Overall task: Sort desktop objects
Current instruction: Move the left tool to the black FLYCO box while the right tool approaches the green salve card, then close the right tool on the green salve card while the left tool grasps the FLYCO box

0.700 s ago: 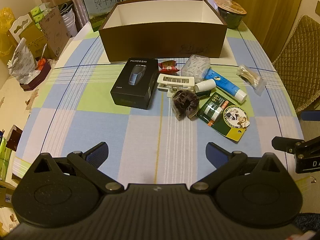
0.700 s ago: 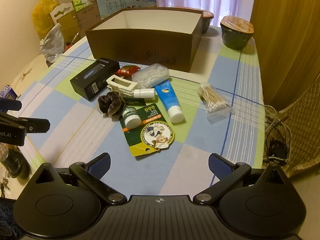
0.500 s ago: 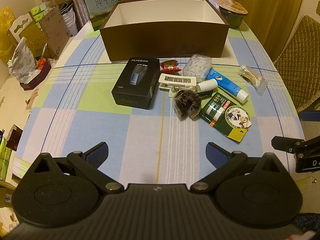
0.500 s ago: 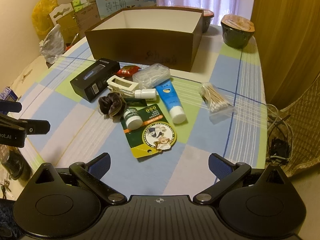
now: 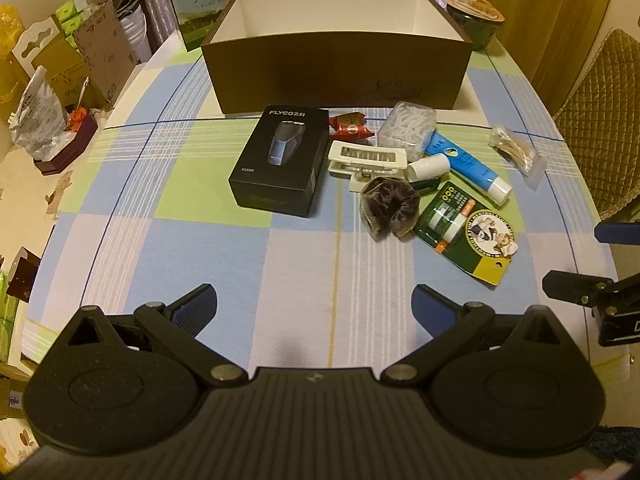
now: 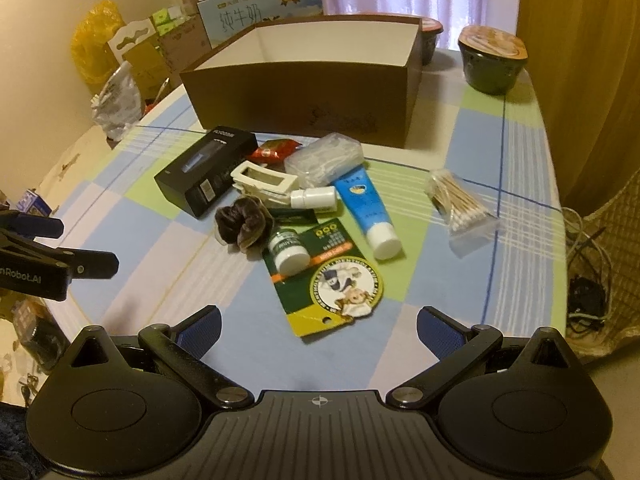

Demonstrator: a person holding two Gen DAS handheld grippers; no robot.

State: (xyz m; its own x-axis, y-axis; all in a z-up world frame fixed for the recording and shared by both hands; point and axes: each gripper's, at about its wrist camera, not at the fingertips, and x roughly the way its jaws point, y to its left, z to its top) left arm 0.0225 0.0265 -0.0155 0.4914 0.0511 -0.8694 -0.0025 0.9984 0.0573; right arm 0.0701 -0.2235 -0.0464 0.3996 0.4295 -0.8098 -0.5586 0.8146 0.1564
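Brown cardboard forms the open box, which is seen empty as far as its inside shows, so the sorting is judged not yet begun. Everything is still laid on the checked surface just in front of the box: the black shaver carton, the green blister card, the blue tube, the scrunchie, the cotton swabs. Nothing is held; the jaws of the left gripper and right gripper are spread wide.
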